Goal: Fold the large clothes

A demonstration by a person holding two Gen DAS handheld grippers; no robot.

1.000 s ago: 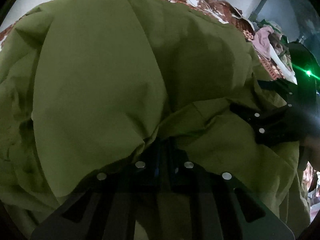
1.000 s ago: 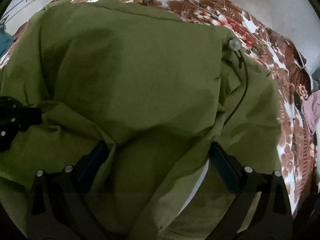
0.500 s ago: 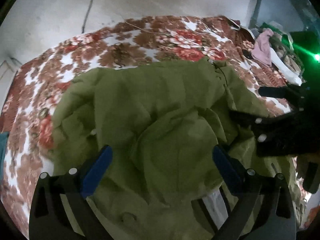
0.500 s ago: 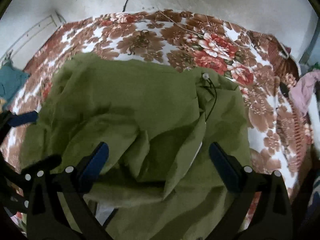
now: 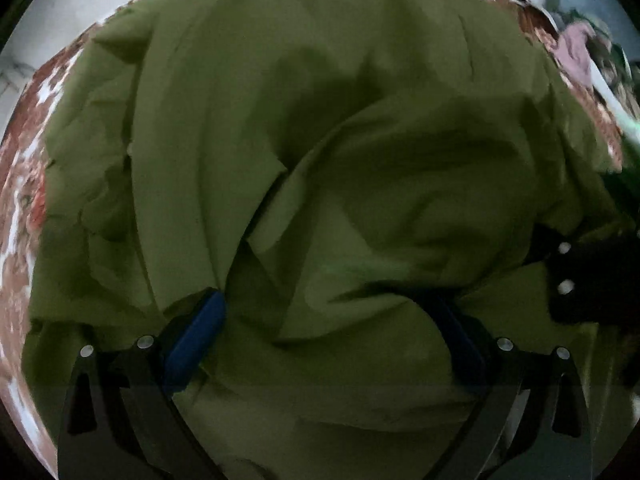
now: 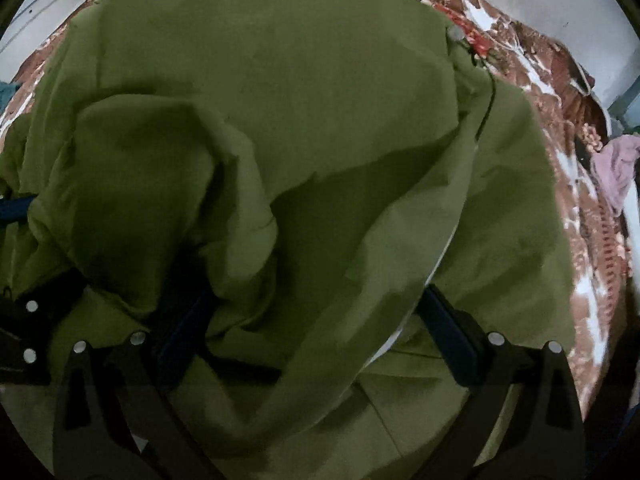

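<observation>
Green garment (image 5: 320, 140) bunched between and ahead of left claw (image 5: 324, 320), jaws spread wide, gripping nothing. Right claw (image 6: 312, 320) likewise wide, cloth rumpled, heavily creased.

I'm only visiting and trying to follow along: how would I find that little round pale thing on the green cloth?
Start with the flowered bedspread that covers the bed; the big olive-green garment is spread across it. Follow the garment's far right corner to the small round button-like piece. It is the only pale spot on the plain green cloth, with a thin dark cord trailing from beside it.
</observation>
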